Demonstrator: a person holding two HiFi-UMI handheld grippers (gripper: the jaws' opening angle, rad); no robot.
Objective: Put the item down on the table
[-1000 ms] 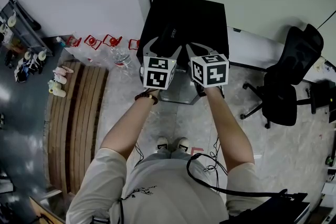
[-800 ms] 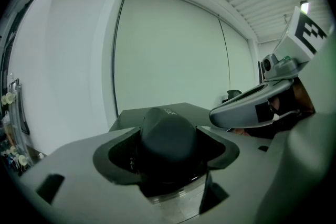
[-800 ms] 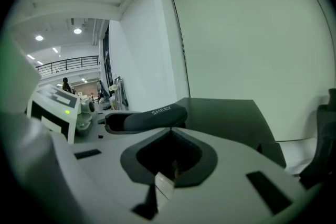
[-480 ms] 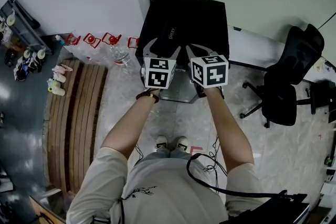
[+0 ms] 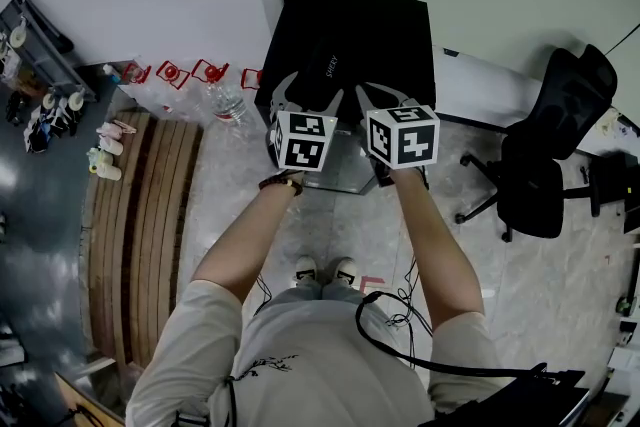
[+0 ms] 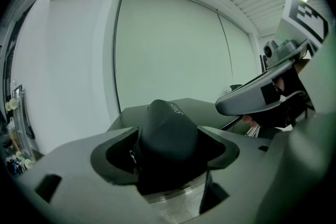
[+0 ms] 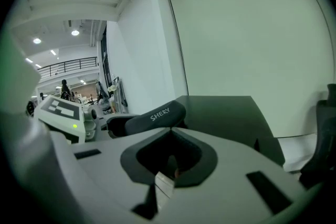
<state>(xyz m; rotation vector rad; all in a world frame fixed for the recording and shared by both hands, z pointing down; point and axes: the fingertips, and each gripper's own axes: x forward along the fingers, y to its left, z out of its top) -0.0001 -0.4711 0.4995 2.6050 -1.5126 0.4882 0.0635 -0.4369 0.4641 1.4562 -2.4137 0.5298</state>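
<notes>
Left gripper (image 5: 308,97) is clamped on the item (image 6: 167,126), a black soft piece printed SHERY that fills the gap between its jaws. It is held over the near part of the black table (image 5: 370,25); I cannot tell whether it touches the top. Right gripper (image 7: 169,132) hangs just beside it on the right, its jaw tips together with nothing between them, and nothing stands between the item and the table. Nothing else lies on the tabletop. By the wall to the left of the table lie a water bottle (image 5: 228,105) and some red pieces (image 5: 190,75); further left are wooden slats (image 5: 140,215) on the floor and a rack (image 5: 40,55) with small bottles. A black chair (image 5: 545,170) stands well apart on the right
</notes>
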